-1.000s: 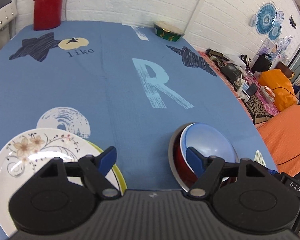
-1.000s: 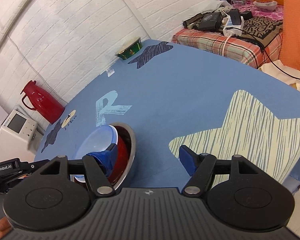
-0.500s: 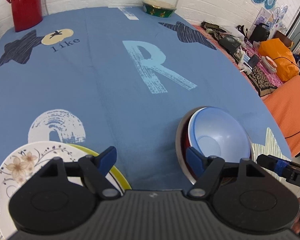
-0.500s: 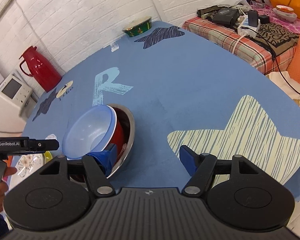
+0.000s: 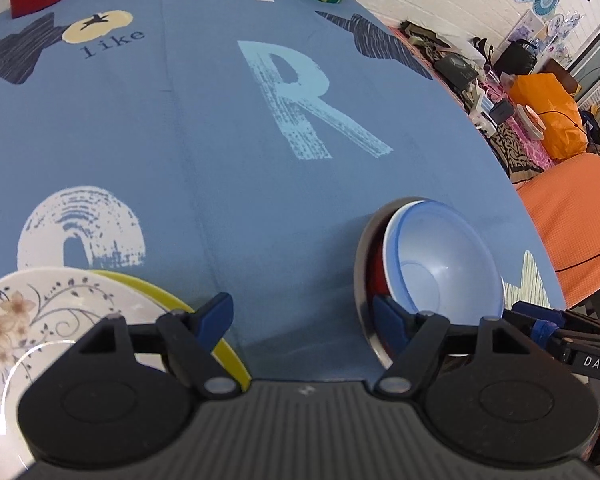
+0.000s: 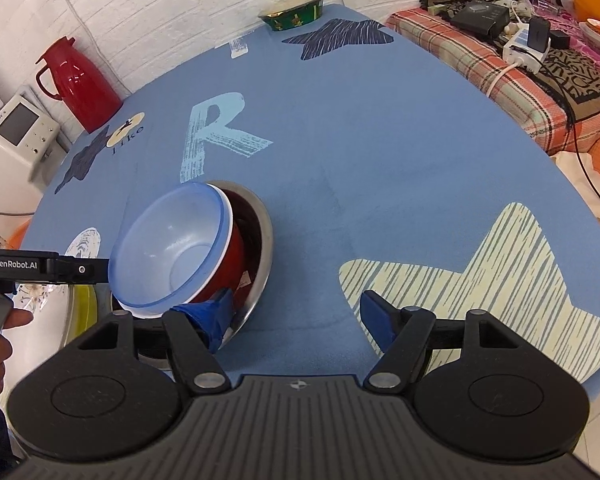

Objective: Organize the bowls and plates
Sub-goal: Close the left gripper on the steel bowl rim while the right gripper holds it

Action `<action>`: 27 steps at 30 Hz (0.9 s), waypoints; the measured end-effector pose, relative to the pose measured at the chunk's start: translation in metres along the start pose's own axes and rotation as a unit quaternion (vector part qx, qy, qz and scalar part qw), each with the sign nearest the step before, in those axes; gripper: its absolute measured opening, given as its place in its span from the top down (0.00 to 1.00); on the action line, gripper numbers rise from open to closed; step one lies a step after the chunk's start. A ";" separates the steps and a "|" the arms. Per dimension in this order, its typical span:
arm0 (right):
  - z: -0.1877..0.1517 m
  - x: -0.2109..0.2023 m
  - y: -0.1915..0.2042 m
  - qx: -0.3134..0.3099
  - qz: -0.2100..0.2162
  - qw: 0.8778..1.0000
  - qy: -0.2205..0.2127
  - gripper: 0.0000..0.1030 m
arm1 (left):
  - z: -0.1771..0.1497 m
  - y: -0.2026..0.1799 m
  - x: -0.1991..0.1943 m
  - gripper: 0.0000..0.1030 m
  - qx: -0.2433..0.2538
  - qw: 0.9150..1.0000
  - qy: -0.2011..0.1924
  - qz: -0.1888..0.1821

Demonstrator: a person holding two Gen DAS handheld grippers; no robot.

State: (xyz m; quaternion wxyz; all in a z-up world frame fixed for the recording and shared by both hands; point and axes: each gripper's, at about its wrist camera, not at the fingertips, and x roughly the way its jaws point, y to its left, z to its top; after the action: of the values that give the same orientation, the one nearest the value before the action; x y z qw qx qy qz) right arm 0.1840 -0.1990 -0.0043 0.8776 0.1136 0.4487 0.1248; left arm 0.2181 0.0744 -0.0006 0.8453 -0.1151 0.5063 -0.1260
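Note:
A pale blue plastic bowl [image 5: 444, 264] sits tilted inside a red bowl [image 5: 374, 276], and both rest in a steel bowl [image 5: 360, 256] near the table's front edge. To the left, a white floral plate [image 5: 40, 320] lies on a yellow plate [image 5: 160, 296]. My left gripper [image 5: 300, 312] hovers open between the plates and the bowl stack. My right gripper [image 6: 294, 312] is open and holds nothing. Its left finger overlaps the near rim of the blue bowl [image 6: 172, 252], red bowl [image 6: 236, 256] and steel bowl [image 6: 264, 240].
A red thermos [image 6: 80, 80] and a green patterned bowl [image 6: 294, 14] stand at the table's far edge. A white device [image 6: 16, 128] sits beyond the left edge. A cluttered plaid bench [image 6: 500, 52] and orange fabric [image 5: 572, 220] lie to the right.
Both grippers have risen and tilted down, so more of the bowl stack and table shows. Bowls and plates have stayed in place. Both grippers stay open.

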 end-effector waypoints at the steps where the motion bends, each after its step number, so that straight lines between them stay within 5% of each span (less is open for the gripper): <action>1: 0.002 0.002 0.000 0.000 -0.001 1.000 0.004 0.45 | 0.000 0.000 0.001 0.27 -0.001 1.000 0.002 0.000; 14: 0.009 0.022 0.010 -0.040 -0.033 0.998 0.026 0.41 | 0.000 -0.008 0.010 0.27 0.016 1.000 -0.003 0.023; 27: 0.005 0.025 0.003 -0.043 -0.032 0.999 0.004 0.23 | -0.007 -0.012 0.010 0.26 0.012 0.999 -0.025 0.039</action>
State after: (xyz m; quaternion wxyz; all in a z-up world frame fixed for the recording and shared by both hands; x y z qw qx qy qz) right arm 0.2015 -0.1882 -0.0195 0.8833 0.0604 0.4501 0.1163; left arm 0.2153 0.0598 -0.0080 0.8633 -0.0885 0.4875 -0.0957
